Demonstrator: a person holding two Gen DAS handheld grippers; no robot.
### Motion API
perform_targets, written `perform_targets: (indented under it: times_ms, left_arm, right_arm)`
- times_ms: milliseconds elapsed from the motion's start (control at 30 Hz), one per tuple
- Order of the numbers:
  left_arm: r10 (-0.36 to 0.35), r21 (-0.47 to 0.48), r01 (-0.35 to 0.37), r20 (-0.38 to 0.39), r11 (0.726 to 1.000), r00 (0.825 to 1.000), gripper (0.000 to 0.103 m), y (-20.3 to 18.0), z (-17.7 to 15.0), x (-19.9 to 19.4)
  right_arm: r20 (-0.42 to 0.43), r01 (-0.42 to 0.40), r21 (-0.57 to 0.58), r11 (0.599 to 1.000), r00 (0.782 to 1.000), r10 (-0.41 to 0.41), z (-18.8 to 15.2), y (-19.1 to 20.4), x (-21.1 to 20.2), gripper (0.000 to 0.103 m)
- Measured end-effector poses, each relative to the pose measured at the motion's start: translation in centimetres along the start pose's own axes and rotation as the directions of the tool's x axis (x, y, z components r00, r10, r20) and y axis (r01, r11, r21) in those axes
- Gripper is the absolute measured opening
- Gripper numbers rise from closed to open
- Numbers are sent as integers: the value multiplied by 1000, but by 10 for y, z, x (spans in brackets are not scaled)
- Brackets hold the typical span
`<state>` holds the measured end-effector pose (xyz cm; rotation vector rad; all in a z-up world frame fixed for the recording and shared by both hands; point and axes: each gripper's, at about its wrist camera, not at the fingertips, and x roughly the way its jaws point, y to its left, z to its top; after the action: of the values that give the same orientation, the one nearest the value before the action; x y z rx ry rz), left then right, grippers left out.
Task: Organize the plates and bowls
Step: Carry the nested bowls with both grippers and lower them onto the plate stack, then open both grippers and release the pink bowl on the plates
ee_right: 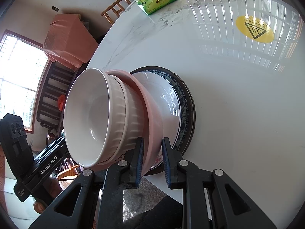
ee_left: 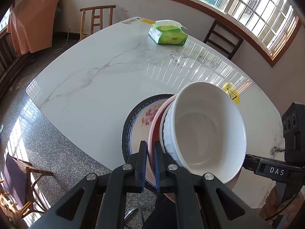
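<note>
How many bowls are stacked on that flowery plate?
3 that I can see: a plain white bowl on top, a ribbed white bowl under it, and a pink bowl at the bottom, resting on the plate. Another could be hidden between them.

A glossy white marble-patterned table (ee_left: 99, 80) with grey veining carries a green plastic pack of tissues (ee_left: 167, 33) at its far side, a round yellow warning sticker (ee_right: 254, 29) on its surface, and a blue-rimmed floral plate (ee_left: 136, 123) resting near its front edge, bearing stacked dishes
</note>
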<state>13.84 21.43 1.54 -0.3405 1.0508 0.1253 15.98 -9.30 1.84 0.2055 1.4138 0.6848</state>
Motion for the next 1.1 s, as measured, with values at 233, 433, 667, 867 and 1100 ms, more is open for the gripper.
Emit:
perform_targets:
  times_ms: [233,433,667,867,1100]
  left_arm:
    - [14,0,-14,14,1000,1000,6,1,-1,-2]
    - [22,15,-23,47,1000,999,7,0,-5,-5]
    - [0,-9,1,57,1000,998,9,8,-10,-6]
    - [-20,-9,21,68,1000,997,18,14,-13,-7]
    - [-51,-37,55,112,998,992,25,20,-17,-17]
  right_arm:
    - [12,-19,1,1000,1000,19,1,-1,3,19]
    - [52,-48,-14,999,997,48,-1,-4,3,20]
    - [109,-59,-9,998,992,60,-1,-8,3,28]
    - [194,-24,-45,999,980,32,-5,-5,-10,35]
    - [332,-62,-84,995,939,87,-26,0,-39,42]
